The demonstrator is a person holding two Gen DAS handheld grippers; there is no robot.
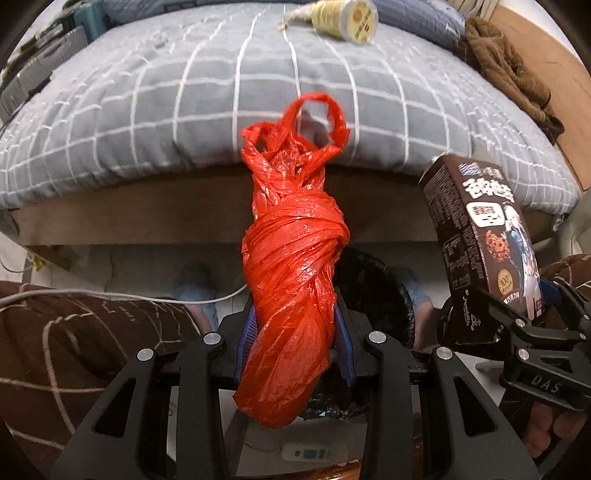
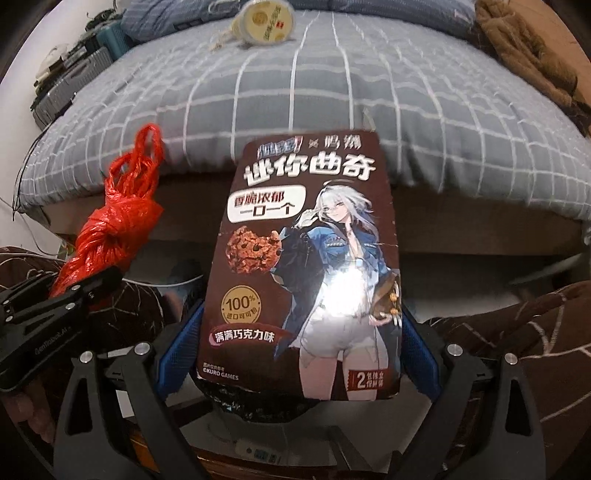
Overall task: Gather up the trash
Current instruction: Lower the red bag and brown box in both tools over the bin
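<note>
My left gripper (image 1: 293, 345) is shut on a twisted, knotted red plastic bag (image 1: 291, 266) that stands upright between its blue pads; the bag also shows in the right wrist view (image 2: 110, 229). My right gripper (image 2: 299, 354) is shut on a brown cookie box (image 2: 310, 266) with an anime figure printed on it; the box shows at the right in the left wrist view (image 1: 480, 236). A black-lined trash bin (image 1: 373, 291) sits just below and behind both held items, mostly hidden. A round cream-coloured container (image 1: 343, 16) lies on the bed at the far side.
A bed with a grey checked quilt (image 1: 221, 92) fills the background. A brown garment (image 1: 509, 70) lies at its right edge. Brown patterned fabric (image 1: 74, 339) is at both sides. A white cable (image 1: 110, 295) runs across the floor. Suitcases (image 2: 70, 88) stand far left.
</note>
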